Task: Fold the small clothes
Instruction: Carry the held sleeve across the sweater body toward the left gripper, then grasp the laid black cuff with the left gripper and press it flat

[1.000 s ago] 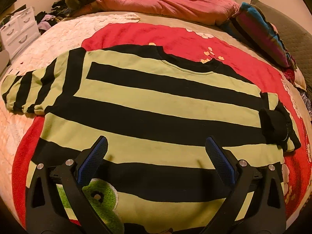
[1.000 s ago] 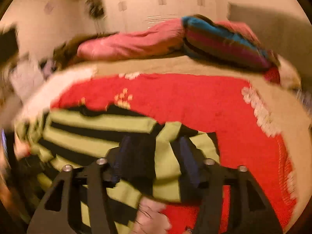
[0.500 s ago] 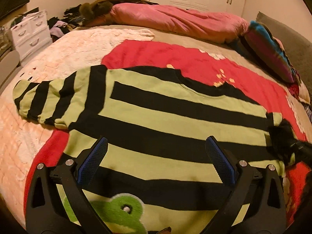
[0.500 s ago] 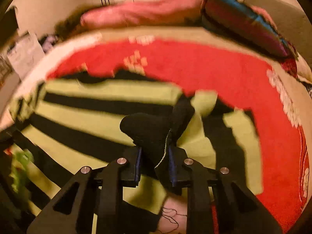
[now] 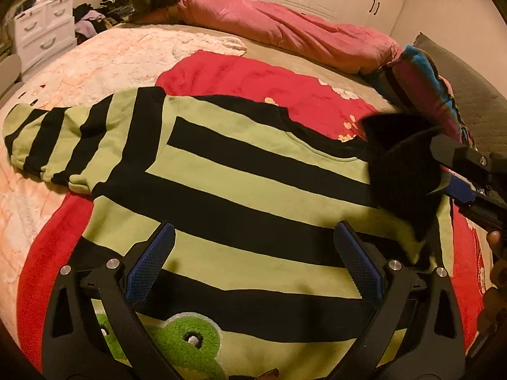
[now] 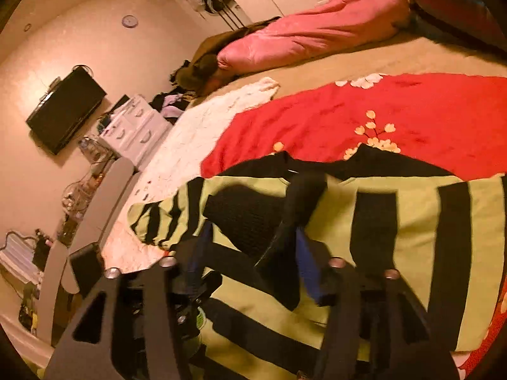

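Note:
A green-and-black striped sweater lies flat on a red blanket on the bed, with a green frog patch near its hem. My left gripper hovers open over the lower body, nothing between its fingers. The sweater's left sleeve lies stretched out to the left. The right sleeve is folded in over the chest. Its black cuff sits between the fingers of my right gripper, whose jaws are opening and stand apart. In the left wrist view that gripper comes in from the right behind the cuff.
A pink duvet and a striped pillow lie along the far side of the bed. A white fluffy blanket covers the left part. White drawers stand beside the bed, and a screen hangs on the wall. A person's hand shows at the right edge.
My right gripper shut on the black cuff and carried the right sleeve leftward over the sweater's chest, turning as it went. Its jaws have now parted. The left gripper stayed open above the hem.

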Demonstrator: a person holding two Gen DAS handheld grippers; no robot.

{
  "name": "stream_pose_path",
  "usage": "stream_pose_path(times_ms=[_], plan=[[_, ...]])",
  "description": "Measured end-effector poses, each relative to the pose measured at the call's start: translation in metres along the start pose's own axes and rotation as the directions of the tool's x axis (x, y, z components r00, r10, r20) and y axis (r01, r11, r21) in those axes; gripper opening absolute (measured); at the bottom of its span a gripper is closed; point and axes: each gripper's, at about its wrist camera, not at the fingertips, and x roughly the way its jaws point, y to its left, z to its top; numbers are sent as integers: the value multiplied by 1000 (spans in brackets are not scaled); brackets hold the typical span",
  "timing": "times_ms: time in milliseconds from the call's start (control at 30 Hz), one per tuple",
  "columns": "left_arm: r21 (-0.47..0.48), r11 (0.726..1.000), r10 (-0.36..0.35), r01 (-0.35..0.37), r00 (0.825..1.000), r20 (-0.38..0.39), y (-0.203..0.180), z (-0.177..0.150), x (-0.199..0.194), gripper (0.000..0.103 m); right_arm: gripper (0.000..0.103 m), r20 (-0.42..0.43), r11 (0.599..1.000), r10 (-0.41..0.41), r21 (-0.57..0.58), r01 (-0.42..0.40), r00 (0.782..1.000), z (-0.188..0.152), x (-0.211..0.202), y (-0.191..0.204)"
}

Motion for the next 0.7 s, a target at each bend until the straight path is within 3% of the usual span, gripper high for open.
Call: stream_pose_path(times_ms=[100,233,333,500,600,700], plan=[[-4,1000,-17,17,1000,-16,1,-1,3,94,69,42,999,-5,32,4,999,-1,-17,-10],[-33,996,-87,85,995,-56,2,-4,9,94,71,61,994,-113,11,112,992,-8,-32,-26],[-60,989,-142,138,987,-73,2,-5,13,94,71,63,971,-236,-23,238,970,-24,-48,-42],[-27,982,-188,187,978,-91,-15,3,23,94,71,55,935,-349,-37,352,935,-50,-57,-63],[15,981,-192,195,974,-116,-33,9,34,87,71,46,932,-361,-17,362,931,-62,-58,-72],[-11,989,-145,145,973,-179,-45,17,57,86,71,29,925,-381,9,381,924,-66,-56,-82]])
